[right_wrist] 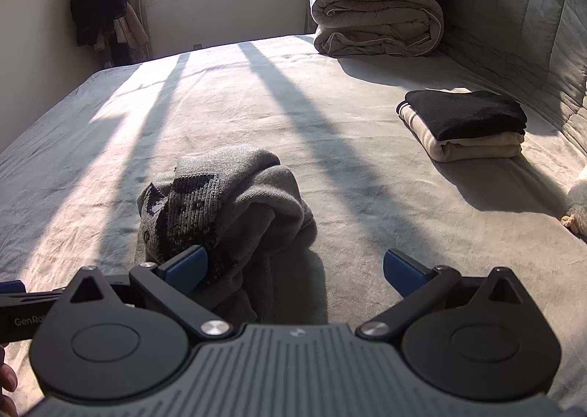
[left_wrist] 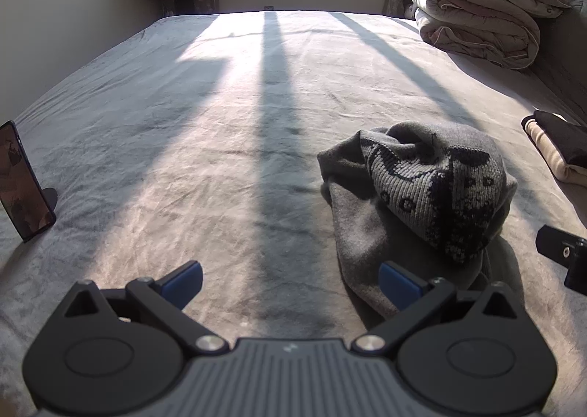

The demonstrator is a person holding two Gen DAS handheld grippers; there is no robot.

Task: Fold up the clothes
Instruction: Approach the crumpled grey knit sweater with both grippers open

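While both the left gripper & right gripper hover w/ jaws wide and empty, the crumpled grey knit sweater lies bunched on the soft wrinkled bed sheet.

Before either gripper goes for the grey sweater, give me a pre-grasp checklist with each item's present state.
1. Left gripper open and empty: ok, jaws spread wide, nothing between them.
2. Right gripper open and empty: ok, jaws spread wide.
3. Grey sweater laid flat for folding: not ok, it sits bunched in a heap.
4. Bed sheet beside the heap free for spreading: ok, bare fabric there.
5. Folded stack apart from the sweater: ok, a bare stretch of sheet lies between them.
6. A sleeve or hem exposed to grip: cannot tell, the folds hide the edges.
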